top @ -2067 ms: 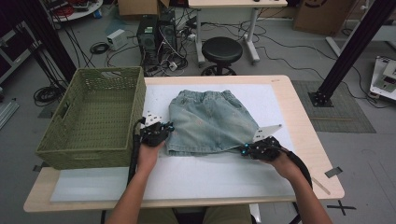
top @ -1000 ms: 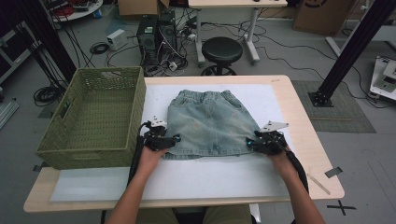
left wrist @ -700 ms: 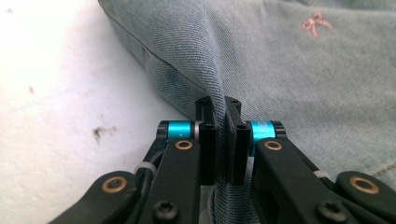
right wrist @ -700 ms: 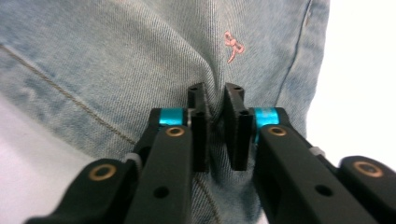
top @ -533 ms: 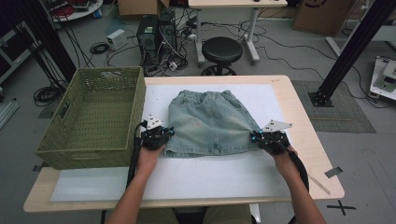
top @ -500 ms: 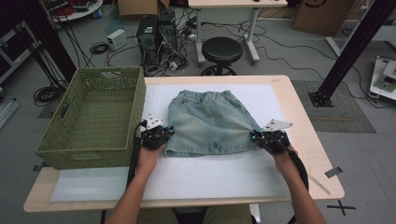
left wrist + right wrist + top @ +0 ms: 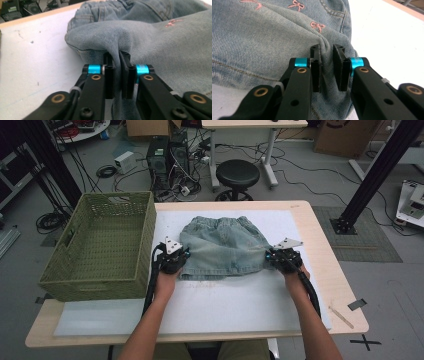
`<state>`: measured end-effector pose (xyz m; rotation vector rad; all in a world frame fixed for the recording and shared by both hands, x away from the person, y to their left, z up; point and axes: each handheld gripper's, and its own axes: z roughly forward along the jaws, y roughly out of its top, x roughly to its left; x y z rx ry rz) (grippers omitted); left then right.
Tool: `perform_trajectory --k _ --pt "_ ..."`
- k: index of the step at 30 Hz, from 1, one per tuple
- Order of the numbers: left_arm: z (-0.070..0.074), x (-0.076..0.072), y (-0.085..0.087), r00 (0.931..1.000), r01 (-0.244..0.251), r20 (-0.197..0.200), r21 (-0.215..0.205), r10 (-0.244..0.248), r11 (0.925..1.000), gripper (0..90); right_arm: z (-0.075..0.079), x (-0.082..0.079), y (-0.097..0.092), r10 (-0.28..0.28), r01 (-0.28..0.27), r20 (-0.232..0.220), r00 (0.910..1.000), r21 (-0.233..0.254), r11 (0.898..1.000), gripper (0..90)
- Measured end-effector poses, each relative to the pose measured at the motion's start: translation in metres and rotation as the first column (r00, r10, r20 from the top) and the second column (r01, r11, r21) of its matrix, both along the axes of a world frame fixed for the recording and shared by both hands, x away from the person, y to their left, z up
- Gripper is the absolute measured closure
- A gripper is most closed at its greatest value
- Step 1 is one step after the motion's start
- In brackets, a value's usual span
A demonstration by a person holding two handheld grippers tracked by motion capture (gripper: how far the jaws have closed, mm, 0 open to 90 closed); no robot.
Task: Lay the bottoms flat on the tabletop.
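Two grippers pinching denim skirt (image 7: pixel 222 245) edges, left gripper (image 7: pixel 116 72), right gripper (image 7: pixel 327 67), pink bows (image 7: pixel 317 25) up close, basket (image 7: pixel 102 245) overhead.

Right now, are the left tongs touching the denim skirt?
Touching. In the left gripper view the left tongs pinch a raised fold of the denim skirt between both black jaws, with cloth pressed against each pad.

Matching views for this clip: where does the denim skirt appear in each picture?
High view: denim skirt at table centre, right of the green basket, a pair of tongs at each lower corner.
Left gripper view: upper right, a fold pinched between the jaws.
Right gripper view: upper left, a fold between the jaws.
Shared landmark: the white mat under the skirt.
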<state>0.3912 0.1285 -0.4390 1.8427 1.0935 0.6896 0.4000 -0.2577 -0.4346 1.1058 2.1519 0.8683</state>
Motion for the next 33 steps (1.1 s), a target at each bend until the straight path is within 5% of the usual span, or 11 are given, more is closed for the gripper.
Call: perform_trajectory --k 8,14,21,25,29,33 --pt "-0.001 -0.011 0.007 0.9991 0.031 -0.027 -0.062 -0.033 0.9976 56.3 0.007 -0.023 -0.014 0.028 -0.029 0.039 0.9988 0.047 0.998 65.1" --pt "-0.005 -0.027 0.01 0.9975 0.059 -0.033 -0.074 -0.062 0.9955 48.5 0.005 -0.046 -0.03 0.024 -0.028 0.055 0.9982 0.071 0.997 61.4" --pt "-0.009 -0.044 0.02 0.9969 0.037 -0.066 -0.107 -0.044 0.9935 45.8 -0.009 -0.06 -0.041 0.019 -0.015 -0.04 0.999 0.101 0.995 49.1" --pt "-0.007 -0.057 0.025 0.996 0.041 -0.073 -0.131 -0.051 0.9906 45.8 -0.015 -0.056 -0.036 0.019 -0.014 -0.085 0.9962 0.068 0.998 43.5" --pt "-0.008 -0.061 0.02 0.9889 0.066 -0.125 -0.109 -0.079 0.9919 43.7 -0.016 -0.048 -0.027 0.048 -0.044 -0.113 0.9924 0.042 0.998 28.8" --pt "-0.011 -0.057 0.009 0.9854 0.063 -0.153 -0.077 -0.074 0.9951 42.0 -0.016 -0.04 -0.023 0.046 -0.039 -0.141 0.9889 0.054 0.998 27.2"
